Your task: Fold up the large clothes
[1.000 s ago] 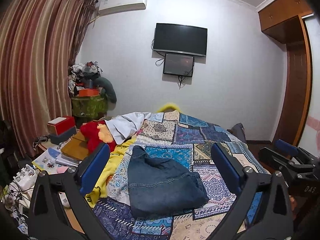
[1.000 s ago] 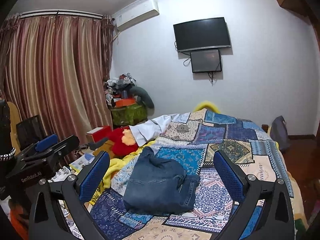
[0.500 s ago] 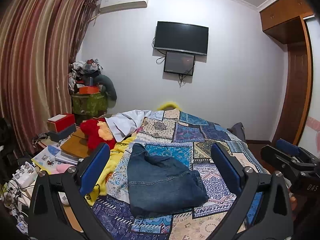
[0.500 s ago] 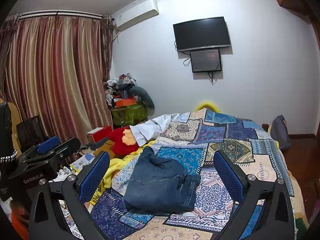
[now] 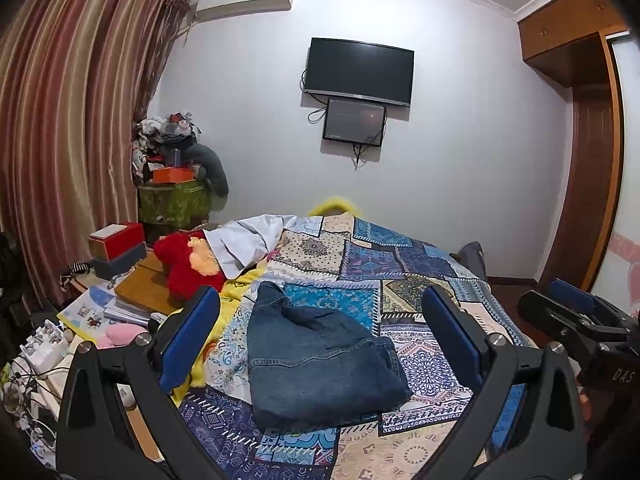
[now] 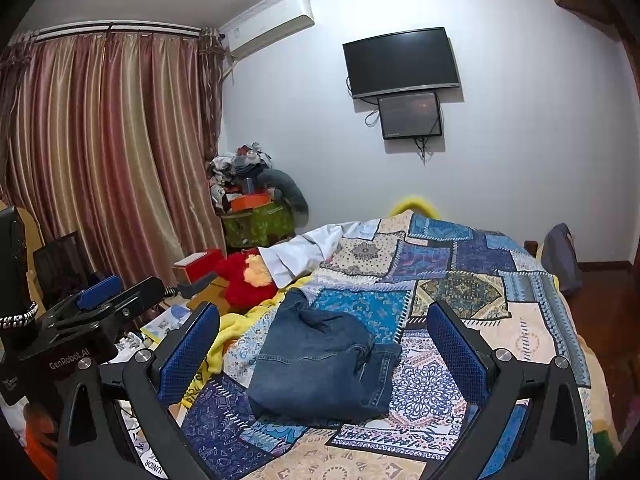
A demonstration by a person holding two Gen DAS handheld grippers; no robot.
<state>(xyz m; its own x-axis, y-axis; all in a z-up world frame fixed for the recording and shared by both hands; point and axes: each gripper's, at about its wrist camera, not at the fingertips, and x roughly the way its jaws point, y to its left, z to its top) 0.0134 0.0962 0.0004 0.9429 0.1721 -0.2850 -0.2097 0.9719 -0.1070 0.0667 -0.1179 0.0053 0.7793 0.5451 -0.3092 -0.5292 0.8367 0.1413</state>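
Observation:
A pair of blue jeans [image 5: 316, 356] lies folded in a compact bundle on the patchwork bedspread [image 5: 400, 264]; it also shows in the right wrist view [image 6: 320, 364]. My left gripper [image 5: 320, 336] is open and empty, held back from the bed's near edge and above the jeans. My right gripper [image 6: 322, 344] is open and empty at about the same distance. Each gripper shows at the edge of the other's view: the right one [image 5: 576, 320] and the left one [image 6: 100, 304].
A white garment [image 5: 248, 240] lies at the far left of the bed beside a red plush toy [image 5: 188, 260]. A cluttered side table [image 5: 128, 296] with boxes and books stands left of the bed. Curtains [image 6: 100, 152] hang left; a wardrobe [image 5: 576, 160] stands right.
Both grippers have drifted only slightly; the view shifts a touch. The jeans have not moved and both grippers stay open.

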